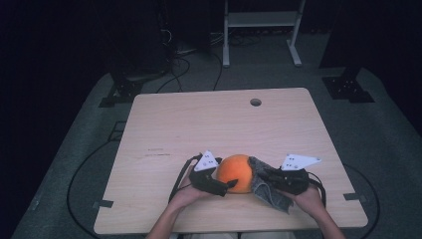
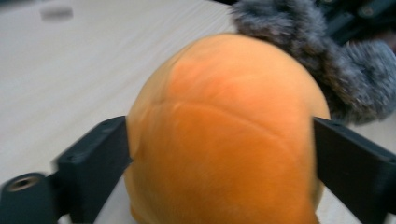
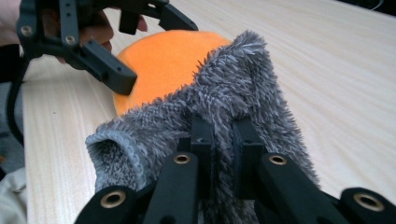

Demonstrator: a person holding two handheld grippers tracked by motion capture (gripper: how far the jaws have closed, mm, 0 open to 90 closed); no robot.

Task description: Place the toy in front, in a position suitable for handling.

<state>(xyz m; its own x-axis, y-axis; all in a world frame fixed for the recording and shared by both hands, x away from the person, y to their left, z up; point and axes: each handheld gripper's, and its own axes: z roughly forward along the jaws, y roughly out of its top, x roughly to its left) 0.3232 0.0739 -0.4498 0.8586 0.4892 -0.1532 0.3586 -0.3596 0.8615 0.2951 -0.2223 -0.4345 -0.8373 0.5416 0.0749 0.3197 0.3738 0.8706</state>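
High view: orange ball [image 1: 237,172] on the table [image 1: 224,124], wedged between left hand-held gripper [image 1: 225,185] and right hand-held gripper [image 1: 263,175].

Left gripper view: spread wide, hugging the ball's sides.

Right gripper view: clamped on grey fuzzy cloth [image 3: 224,107], ball just behind.

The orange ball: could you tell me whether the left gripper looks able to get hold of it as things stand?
Probably yes. The left gripper already has a jaw on each side of the orange ball, with nothing between; the grey cloth lies against the far side only.
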